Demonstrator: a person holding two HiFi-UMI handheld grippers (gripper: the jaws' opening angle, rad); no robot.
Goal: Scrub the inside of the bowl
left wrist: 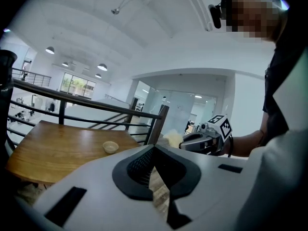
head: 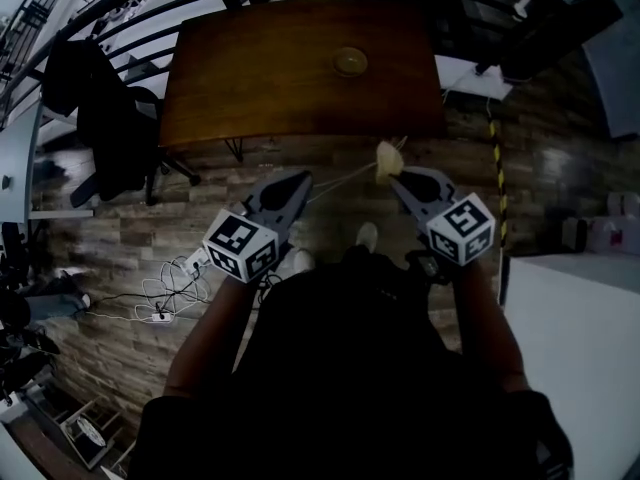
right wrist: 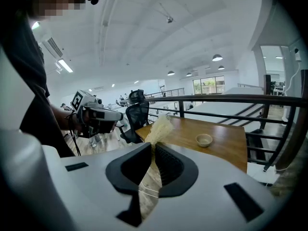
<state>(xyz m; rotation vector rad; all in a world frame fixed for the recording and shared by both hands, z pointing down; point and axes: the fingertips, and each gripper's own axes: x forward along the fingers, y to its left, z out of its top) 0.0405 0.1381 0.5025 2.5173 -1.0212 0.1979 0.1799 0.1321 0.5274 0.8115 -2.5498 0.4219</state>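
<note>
A small tan bowl (head: 349,62) stands on a brown wooden table (head: 260,88), far ahead of both grippers. The left gripper view shows the bowl (left wrist: 110,147) small on the tabletop, and so does the right gripper view (right wrist: 204,139). My right gripper (head: 394,180) is shut on a pale straw-like scrubber (head: 387,159), whose tuft (right wrist: 160,128) sticks out past the jaws. My left gripper (head: 303,179) is shut with nothing in it, level with the right one. Both are held over the wood floor, short of the table's near edge.
A black office chair (head: 110,118) stands left of the table. Cables and a power strip (head: 160,303) lie on the floor at the left. A dark railing (right wrist: 231,100) runs behind the table. A yellow-black striped post (head: 497,168) and a white surface (head: 570,338) are at the right.
</note>
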